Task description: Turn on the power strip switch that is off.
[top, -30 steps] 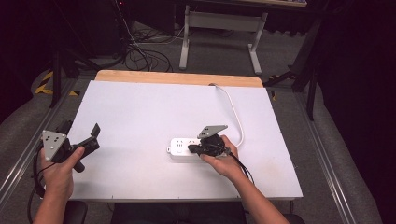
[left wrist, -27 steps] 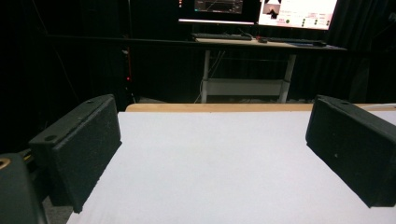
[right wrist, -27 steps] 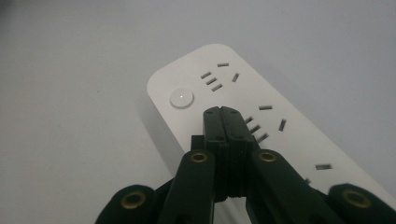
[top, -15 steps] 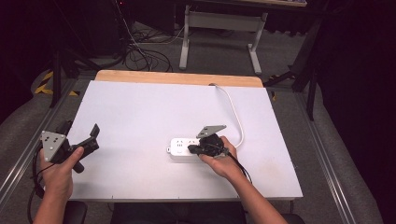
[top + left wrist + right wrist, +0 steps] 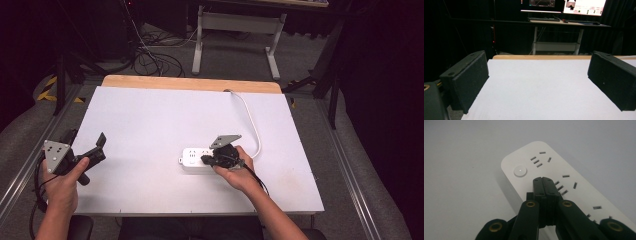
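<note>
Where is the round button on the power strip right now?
In the right gripper view, the round button sits at the power strip's near-left end, just beyond the shut right gripper, whose tips hover beside it.

A white table [image 5: 150,125] carries the work — its far edge is a bare strip of light wood [image 5: 190,83]. A white power strip [image 5: 192,159] lies flat on it, right of the middle and toward the near edge, sockets and a round button facing up. Its white cable [image 5: 251,125] curves over the surface toward the far edge — nothing else lies on the top.
</note>
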`<state>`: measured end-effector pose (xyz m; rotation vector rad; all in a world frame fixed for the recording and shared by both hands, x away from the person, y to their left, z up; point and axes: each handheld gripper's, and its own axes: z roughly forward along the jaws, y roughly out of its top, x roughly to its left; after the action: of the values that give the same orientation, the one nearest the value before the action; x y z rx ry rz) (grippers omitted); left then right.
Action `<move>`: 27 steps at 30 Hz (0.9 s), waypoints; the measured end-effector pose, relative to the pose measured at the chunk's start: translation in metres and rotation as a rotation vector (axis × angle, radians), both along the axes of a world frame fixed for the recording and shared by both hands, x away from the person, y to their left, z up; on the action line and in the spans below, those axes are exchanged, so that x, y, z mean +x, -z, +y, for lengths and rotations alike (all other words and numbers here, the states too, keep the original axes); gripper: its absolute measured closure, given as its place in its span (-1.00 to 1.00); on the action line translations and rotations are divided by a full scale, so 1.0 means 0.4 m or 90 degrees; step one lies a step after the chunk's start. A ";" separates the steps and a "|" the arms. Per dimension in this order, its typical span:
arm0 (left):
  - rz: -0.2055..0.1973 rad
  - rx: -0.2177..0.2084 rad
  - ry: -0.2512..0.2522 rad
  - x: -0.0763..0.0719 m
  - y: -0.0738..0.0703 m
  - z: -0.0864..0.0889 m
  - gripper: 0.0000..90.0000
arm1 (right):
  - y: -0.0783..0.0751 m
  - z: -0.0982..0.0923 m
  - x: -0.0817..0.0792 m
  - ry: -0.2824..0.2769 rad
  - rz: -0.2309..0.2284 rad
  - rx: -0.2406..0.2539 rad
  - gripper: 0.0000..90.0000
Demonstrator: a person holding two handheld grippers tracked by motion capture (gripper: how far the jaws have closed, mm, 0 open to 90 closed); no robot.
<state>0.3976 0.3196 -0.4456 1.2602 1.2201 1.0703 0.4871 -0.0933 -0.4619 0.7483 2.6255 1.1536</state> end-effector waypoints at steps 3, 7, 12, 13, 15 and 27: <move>0.000 0.004 0.000 0.000 0.000 0.001 -0.91 | 0.000 0.000 0.000 0.000 -0.002 -0.001 1.00; 0.000 0.001 0.001 0.000 0.000 0.000 -0.91 | 0.000 0.001 -0.001 0.001 -0.005 -0.003 1.00; 0.000 0.002 0.001 -0.001 0.000 0.000 -0.91 | -0.001 0.001 -0.002 0.002 -0.006 -0.005 1.00; 0.000 0.003 0.001 -0.001 0.000 0.000 -0.91 | -0.001 0.002 -0.002 0.001 -0.006 -0.005 1.00; 0.001 0.004 0.002 -0.001 0.000 0.000 -0.91 | -0.001 0.002 -0.002 0.001 -0.007 -0.006 1.00; -0.003 0.002 0.007 -0.002 -0.002 -0.006 -0.91 | -0.001 0.002 -0.003 0.004 -0.007 -0.006 1.00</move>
<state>0.3968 0.3172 -0.4447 1.2650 1.2069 1.0672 0.4858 -0.0924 -0.4616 0.7459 2.6155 1.1394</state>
